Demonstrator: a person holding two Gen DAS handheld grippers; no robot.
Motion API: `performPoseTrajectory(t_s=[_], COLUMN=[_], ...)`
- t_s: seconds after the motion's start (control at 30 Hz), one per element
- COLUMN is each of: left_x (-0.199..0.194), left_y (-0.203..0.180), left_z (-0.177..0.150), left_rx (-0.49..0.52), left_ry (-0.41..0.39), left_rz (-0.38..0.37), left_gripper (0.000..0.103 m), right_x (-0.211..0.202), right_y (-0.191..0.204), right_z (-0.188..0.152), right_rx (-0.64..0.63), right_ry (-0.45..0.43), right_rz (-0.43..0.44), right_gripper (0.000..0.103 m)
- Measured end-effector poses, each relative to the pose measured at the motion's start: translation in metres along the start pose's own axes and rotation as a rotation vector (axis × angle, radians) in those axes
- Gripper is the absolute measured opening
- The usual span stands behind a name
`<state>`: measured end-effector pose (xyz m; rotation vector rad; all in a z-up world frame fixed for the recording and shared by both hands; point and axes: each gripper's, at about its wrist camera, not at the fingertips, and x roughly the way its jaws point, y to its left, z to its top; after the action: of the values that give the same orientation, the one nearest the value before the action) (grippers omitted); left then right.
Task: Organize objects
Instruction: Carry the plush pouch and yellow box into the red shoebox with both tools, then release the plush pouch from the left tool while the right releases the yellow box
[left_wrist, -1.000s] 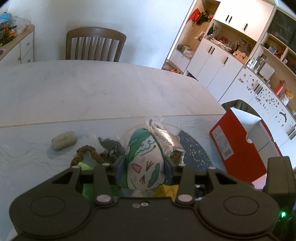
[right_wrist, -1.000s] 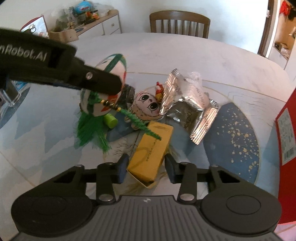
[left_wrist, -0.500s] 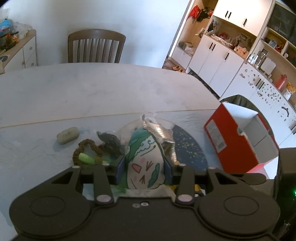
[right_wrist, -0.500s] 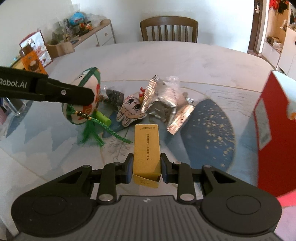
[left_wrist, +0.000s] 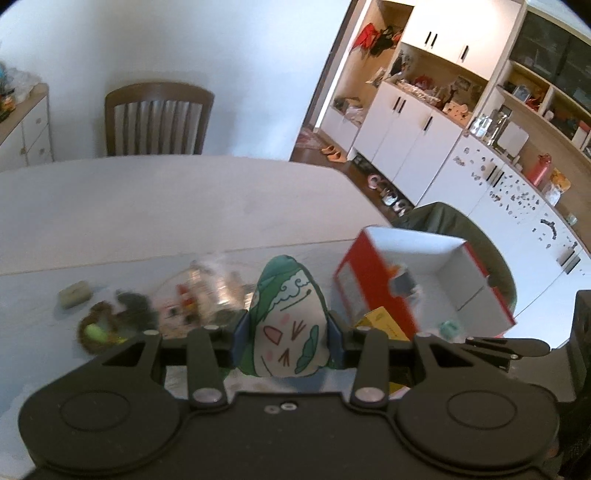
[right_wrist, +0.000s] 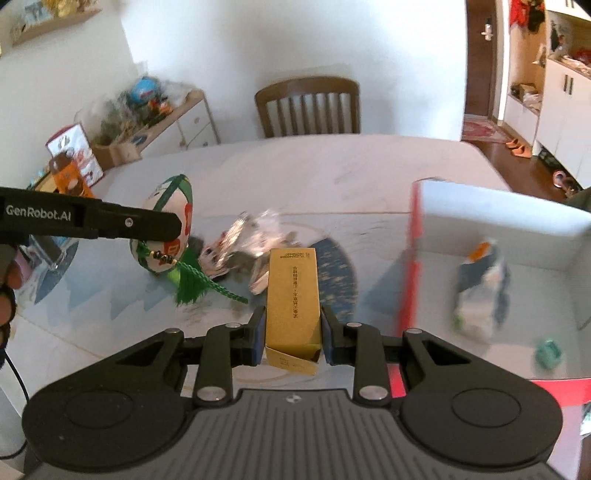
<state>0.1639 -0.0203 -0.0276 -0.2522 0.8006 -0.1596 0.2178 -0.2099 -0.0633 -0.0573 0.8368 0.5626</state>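
My left gripper (left_wrist: 289, 334) is shut on a green and white plush sachet (left_wrist: 287, 321) with a drawn face, held above the table. From the right wrist the same sachet (right_wrist: 164, 236) hangs in the left gripper's fingers (right_wrist: 147, 227), a green tassel (right_wrist: 192, 284) trailing below it. My right gripper (right_wrist: 293, 330) is shut on a yellow carton (right_wrist: 293, 295), lifted off the table. A red box with a white inside (left_wrist: 432, 280) lies open at the right; in the right wrist view that red box (right_wrist: 480, 240) holds a small pouch (right_wrist: 480, 295) and a teal item (right_wrist: 548, 352).
Silver foil packets (right_wrist: 255, 243), a character card, a brown bead ring (left_wrist: 98, 326) and a pale soap-like block (left_wrist: 75, 294) lie on the white table (left_wrist: 147, 206). A wooden chair (left_wrist: 157, 118) stands at the far edge. A person's hand (right_wrist: 7, 288) holds the left gripper.
Both grippers have risen and swung right toward the red box, carrying the sachet and the yellow carton. The box's white inside now faces both cameras.
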Motion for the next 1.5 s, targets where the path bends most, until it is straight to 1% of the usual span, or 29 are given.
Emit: performPoseTrajectory(t_s=[0.07, 0.2, 0.53, 0.7, 0.87, 1.07, 1.13, 1.27, 1.33, 1.5], left_x=[0.005, 0.017, 0.049, 0.068, 0.089, 0.134, 0.15, 0.187, 0.204, 0.237], left_y=[-0.017, -0.053, -0.135, -0.172, -0.203, -0.222, -0.227, -0.228, -0.231, -0.242], left_z=[0.003, 0.007, 0.024, 0.039, 0.057, 0.065, 0.063, 0.059, 0.056, 0.046], left_rx=[0.006, 0.031, 0.082, 0.114, 0.129, 0.111, 0.125, 0.122, 0.128, 0.165], left_ry=[-0.006, -0.013, -0.025, -0.026, -0.027, 0.046, 0.059, 0.13, 0.16, 0.216], left_rz=[-0.011, -0.035, -0.09, -0.131, -0.178, -0.207, -0.195, -0.172, -0.143, -0.106], left_gripper=[0.042, 0.042, 0.042, 0.042, 0.042, 0.042, 0.042, 0.042, 0.042, 0.042], right_x=[-0.01, -0.027, -0.062, -0.068, -0.066, -0.052, -0.046, -0.035, -0.027, -0.008], right_y=[-0.018, -0.053, -0.142, -0.178, -0.202, -0.221, -0.227, -0.237, -0.242, -0.249], right_z=[0.0, -0.001, -0.008, -0.013, -0.017, -0.019, -0.018, -0.02, -0.02, -0.024], right_rx=[0.015, 0.041, 0.103, 0.128, 0.138, 0.147, 0.154, 0.147, 0.15, 0.136], right_ry=[-0.015, -0.037, -0.091, -0.101, -0.095, -0.055, -0.036, 0.001, 0.025, 0.093], right_rz=[0.0, -0.028, -0.119, -0.166, -0.202, -0.221, -0.217, -0.23, -0.229, -0.229], right_gripper=[0.029, 0.029, 0.029, 0.029, 0.029, 0.029, 0.029, 0.029, 0.029, 0.029])
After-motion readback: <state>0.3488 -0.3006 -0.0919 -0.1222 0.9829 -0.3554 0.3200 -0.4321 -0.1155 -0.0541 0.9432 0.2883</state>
